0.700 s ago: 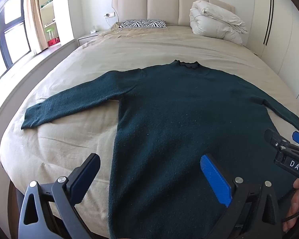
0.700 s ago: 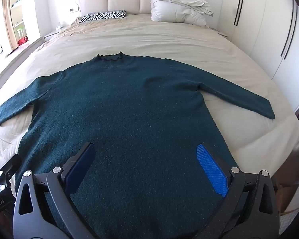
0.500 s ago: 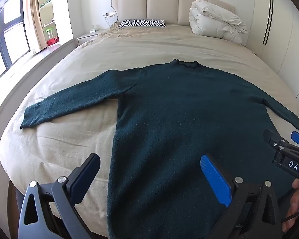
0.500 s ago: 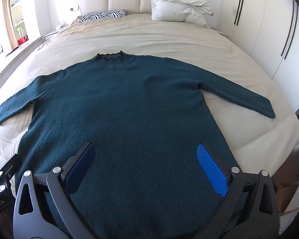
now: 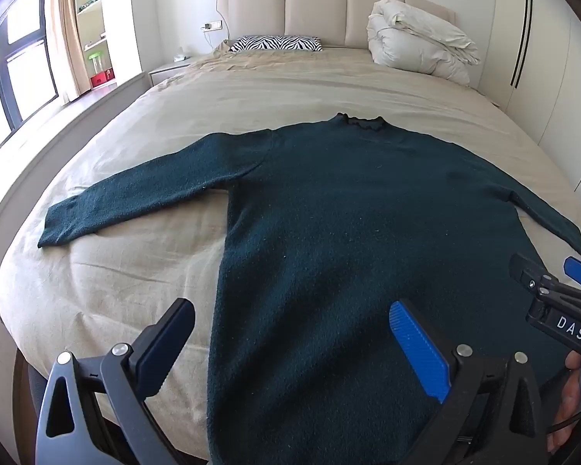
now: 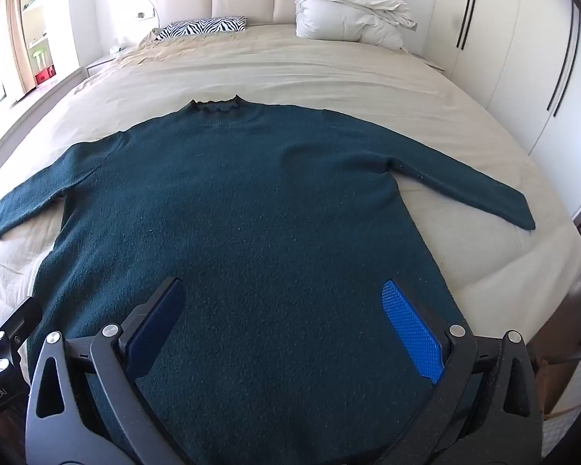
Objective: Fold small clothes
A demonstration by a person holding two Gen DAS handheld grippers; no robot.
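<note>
A dark teal knitted sweater [image 5: 348, 232] [image 6: 251, 213] lies flat on the bed, collar toward the headboard and both sleeves spread out sideways. My left gripper [image 5: 290, 321] hangs open above the sweater's lower left edge, with nothing between its fingers. My right gripper [image 6: 282, 302] is open too, over the lower middle of the sweater, its fingers apart from the cloth. In the left wrist view, part of the right gripper [image 5: 554, 302] shows at the right edge, with a hand behind it. The hem is hidden below both frames.
The beige bed sheet [image 5: 290, 89] reaches to a padded headboard [image 5: 317, 11]. A zebra pillow [image 5: 275, 43] and a folded white duvet [image 5: 418, 44] lie at its far end. White wardrobe doors [image 6: 523, 58] stand on the right, a window and shelves [image 5: 93, 38] on the left.
Both views have shifted only slightly; the sweater lies as before and both grippers stay open.
</note>
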